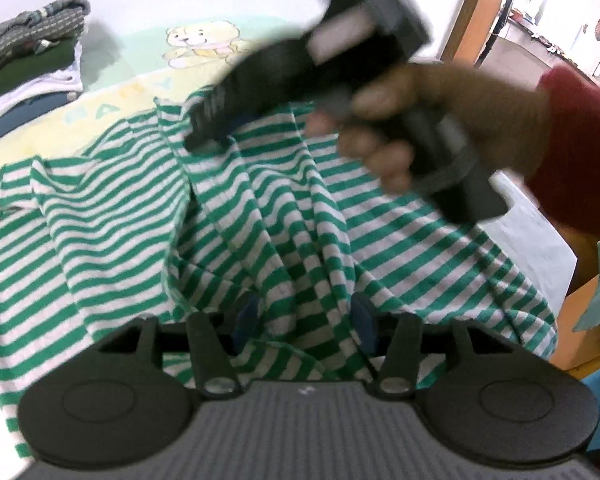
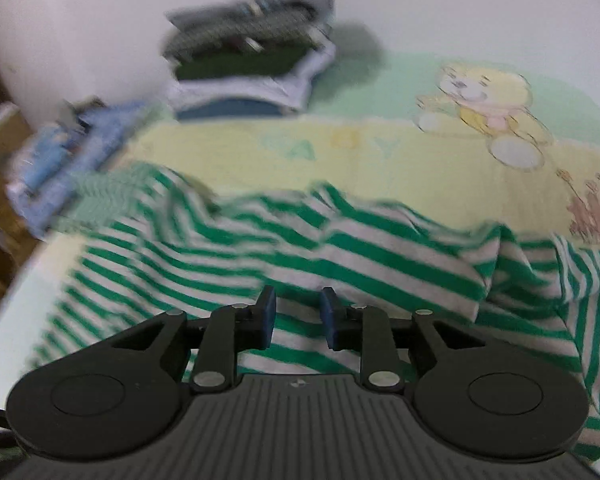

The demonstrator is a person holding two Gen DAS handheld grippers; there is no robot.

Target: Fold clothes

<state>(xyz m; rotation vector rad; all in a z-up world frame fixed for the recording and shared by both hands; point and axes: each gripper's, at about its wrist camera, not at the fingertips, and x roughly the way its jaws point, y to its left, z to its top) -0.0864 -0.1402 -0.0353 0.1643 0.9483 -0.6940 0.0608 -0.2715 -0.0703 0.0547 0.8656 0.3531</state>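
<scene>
A green-and-white striped shirt (image 1: 100,216) (image 2: 340,248) lies rumpled across the bed. My left gripper (image 1: 306,316) is pushed into its near edge. The jaws stand wide apart, with a bunch of cloth between them and draped over the blue pads (image 1: 247,318). In the left wrist view, a hand (image 1: 440,120) in a red sleeve (image 1: 572,140) holds my right gripper (image 1: 206,130), blurred, with its tips at the shirt's far edge. In its own view the right gripper (image 2: 297,316) hovers just above the stripes. Its pads (image 2: 266,316) are apart with nothing between them.
The bed cover is a pale yellow-green baby blanket with a bear (image 1: 204,40) (image 2: 480,96). A stack of folded clothes (image 1: 32,36) (image 2: 252,52) sits at its far side. A blue patterned item (image 2: 60,160) lies at the left edge. A wooden door frame (image 1: 464,12) stands beyond the bed.
</scene>
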